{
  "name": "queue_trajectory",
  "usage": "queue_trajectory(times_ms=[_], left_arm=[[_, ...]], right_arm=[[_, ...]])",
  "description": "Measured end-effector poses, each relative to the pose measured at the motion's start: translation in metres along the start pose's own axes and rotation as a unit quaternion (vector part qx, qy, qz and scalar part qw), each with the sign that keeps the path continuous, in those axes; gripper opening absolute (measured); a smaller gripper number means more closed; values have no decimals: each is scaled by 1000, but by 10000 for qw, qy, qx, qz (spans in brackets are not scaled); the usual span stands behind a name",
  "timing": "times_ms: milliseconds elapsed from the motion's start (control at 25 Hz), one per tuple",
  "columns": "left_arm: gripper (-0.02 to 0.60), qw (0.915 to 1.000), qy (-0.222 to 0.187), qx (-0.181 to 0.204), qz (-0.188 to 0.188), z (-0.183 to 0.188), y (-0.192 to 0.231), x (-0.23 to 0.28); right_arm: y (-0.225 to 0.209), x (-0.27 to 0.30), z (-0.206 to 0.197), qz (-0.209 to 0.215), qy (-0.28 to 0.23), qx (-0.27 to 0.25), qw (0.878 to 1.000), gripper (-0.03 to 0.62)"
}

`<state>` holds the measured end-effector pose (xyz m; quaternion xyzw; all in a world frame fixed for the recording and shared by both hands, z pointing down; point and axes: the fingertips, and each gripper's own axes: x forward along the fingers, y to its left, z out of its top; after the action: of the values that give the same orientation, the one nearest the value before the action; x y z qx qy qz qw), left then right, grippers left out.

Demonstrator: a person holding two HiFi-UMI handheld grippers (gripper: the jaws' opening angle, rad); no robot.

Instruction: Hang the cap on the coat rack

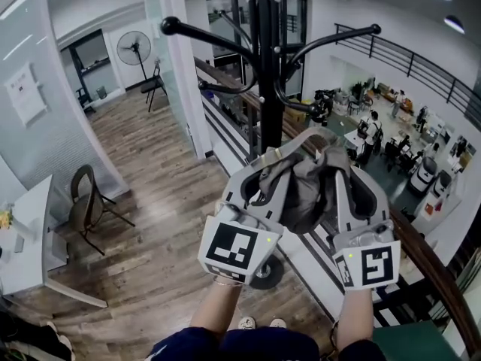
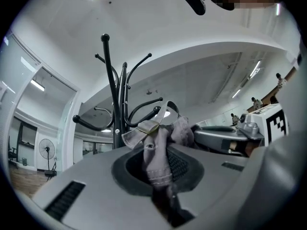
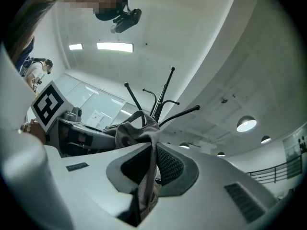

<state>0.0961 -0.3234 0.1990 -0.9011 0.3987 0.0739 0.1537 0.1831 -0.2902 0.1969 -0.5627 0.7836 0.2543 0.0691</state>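
Observation:
A grey cap (image 1: 304, 180) hangs stretched between my two grippers, raised in front of the black coat rack (image 1: 265, 59). My left gripper (image 1: 263, 173) is shut on the cap's fabric (image 2: 158, 152) near its strap loop. My right gripper (image 1: 340, 173) is shut on the cap's other side (image 3: 144, 157). The cap's strap loop (image 1: 304, 135) arches just below the rack's lower hooks (image 1: 297, 105). In the left gripper view the rack (image 2: 115, 99) rises behind the cap, slightly left. The right gripper view has the rack's hooks (image 3: 180, 114) just beyond the cap.
The rack's round base (image 1: 264, 271) stands on the wood floor beside a railing (image 1: 421, 254) over a lower hall with people. A chair (image 1: 86, 205) and a white table (image 1: 30, 239) stand at left. A glass partition (image 1: 90, 126) and a pillar (image 1: 184, 81) lie behind.

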Motion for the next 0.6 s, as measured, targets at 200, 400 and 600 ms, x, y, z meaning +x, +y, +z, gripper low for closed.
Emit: queue_trajectory(times_ms=[200, 400, 600], left_arm=[[38, 9999, -140, -2, 54, 21, 12, 16], [38, 9999, -66, -42, 98, 21, 22, 32], [38, 9995, 121, -181, 236, 2, 39, 42]], right_arm=[[-9, 26, 13, 60, -105, -148, 9998, 38], [-15, 49, 8, 207, 43, -189, 9996, 40], [-11, 67, -12, 335, 253, -169, 9990, 40]])
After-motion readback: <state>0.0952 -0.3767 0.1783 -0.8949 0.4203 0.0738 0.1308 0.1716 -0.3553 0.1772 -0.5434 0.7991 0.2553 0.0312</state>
